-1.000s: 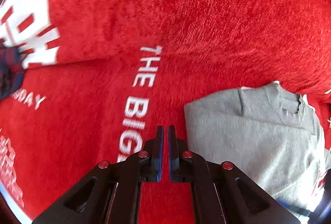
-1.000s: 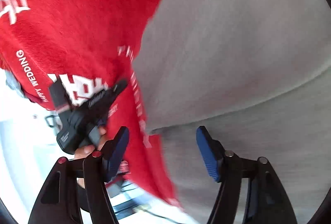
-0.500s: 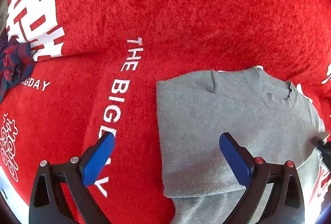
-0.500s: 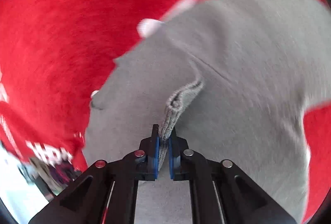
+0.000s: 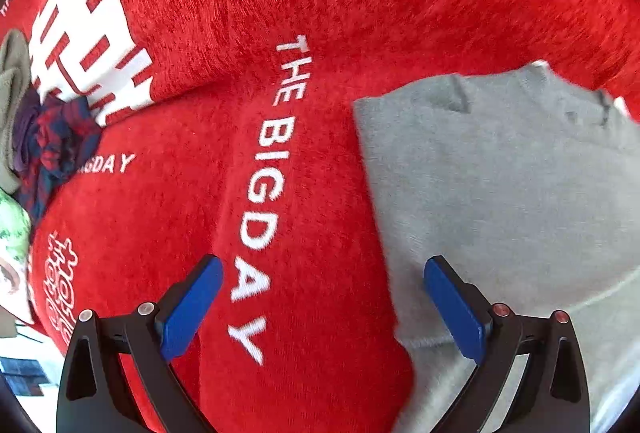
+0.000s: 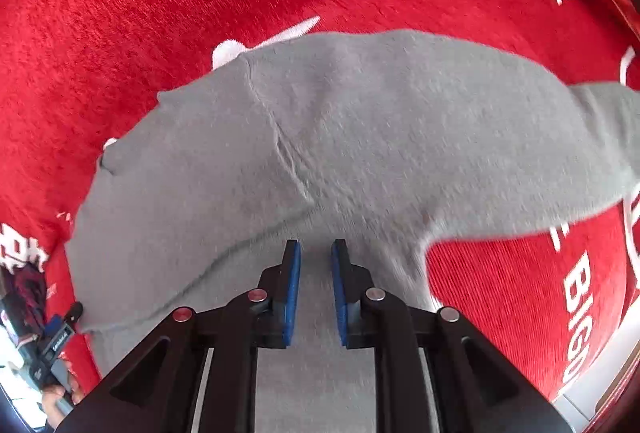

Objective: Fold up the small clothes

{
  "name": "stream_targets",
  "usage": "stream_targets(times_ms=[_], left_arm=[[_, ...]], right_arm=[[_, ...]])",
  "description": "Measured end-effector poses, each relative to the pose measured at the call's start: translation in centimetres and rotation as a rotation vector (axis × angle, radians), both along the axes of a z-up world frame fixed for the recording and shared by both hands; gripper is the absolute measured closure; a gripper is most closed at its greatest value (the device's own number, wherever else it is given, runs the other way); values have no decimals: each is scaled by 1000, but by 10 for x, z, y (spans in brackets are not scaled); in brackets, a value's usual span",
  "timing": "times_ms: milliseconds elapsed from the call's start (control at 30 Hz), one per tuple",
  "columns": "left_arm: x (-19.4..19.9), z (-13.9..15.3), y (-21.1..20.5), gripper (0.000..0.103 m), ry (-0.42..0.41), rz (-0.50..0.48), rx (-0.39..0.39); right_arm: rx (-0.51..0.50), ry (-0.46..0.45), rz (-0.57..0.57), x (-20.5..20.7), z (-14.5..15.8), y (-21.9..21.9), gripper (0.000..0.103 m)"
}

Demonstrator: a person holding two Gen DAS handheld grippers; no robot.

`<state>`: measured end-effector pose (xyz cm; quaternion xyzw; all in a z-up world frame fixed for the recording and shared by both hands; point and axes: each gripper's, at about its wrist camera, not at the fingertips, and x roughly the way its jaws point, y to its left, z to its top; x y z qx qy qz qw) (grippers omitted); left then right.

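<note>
A small grey sweater (image 6: 340,137) lies flat on a red cloth (image 6: 120,33) with white lettering. One side is folded over its body, and one sleeve (image 6: 600,153) runs out to the right. My right gripper (image 6: 315,289) hovers over the sweater's near part, its jaws a little apart with nothing between them. In the left wrist view the sweater (image 5: 500,193) fills the right side. My left gripper (image 5: 322,309) is wide open and empty, one finger over the red cloth (image 5: 280,13) and the other over the sweater's left edge.
A heap of other clothes (image 5: 44,149), dark plaid and olive, lies at the far left of the left wrist view. The cloth's edge (image 6: 592,373) shows at the lower right of the right wrist view. The left gripper (image 6: 60,337) shows there at lower left.
My right gripper has let go of the grey fold it pinched and its jaws have parted slightly. My left gripper stays open and has shifted a little left of the sweater's edge.
</note>
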<state>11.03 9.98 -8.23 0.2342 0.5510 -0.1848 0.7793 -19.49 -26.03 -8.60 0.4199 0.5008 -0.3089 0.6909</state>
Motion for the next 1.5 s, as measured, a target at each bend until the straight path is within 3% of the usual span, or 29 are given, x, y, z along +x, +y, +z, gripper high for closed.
stream_targets(times_ms=[100,167,233,300,533,833,1000,1200,1500], left_arm=[[-9,11,-4,1,35,-4,-39],[-22,15,-12,1,70,-15,-53],[-32,15,-20,1,93,-33,-52],[-47,16,-31,1,112,-55,-44],[-104,7,-73,1,237,-132,-35],[-155,-4,-125,1,284,-243,17],[-177,-10,-149,1,295,-305,41],[-199,-19,-175,1,304,-349,80],[-238,-16,-219,1,314,-422,61]], right_arm=[[40,-18,4,-8,6,1,85],[78,-38,2,-12,5,4,78],[97,-53,3,-33,7,3,51],[107,-68,11,-38,10,7,44],[181,-85,0,-65,9,10,39],[219,-92,-89,-112,0,-10,37],[247,-122,-214,-147,-7,-34,37],[263,-157,-280,-175,-12,-55,37],[237,-202,-385,-222,-11,-82,37]])
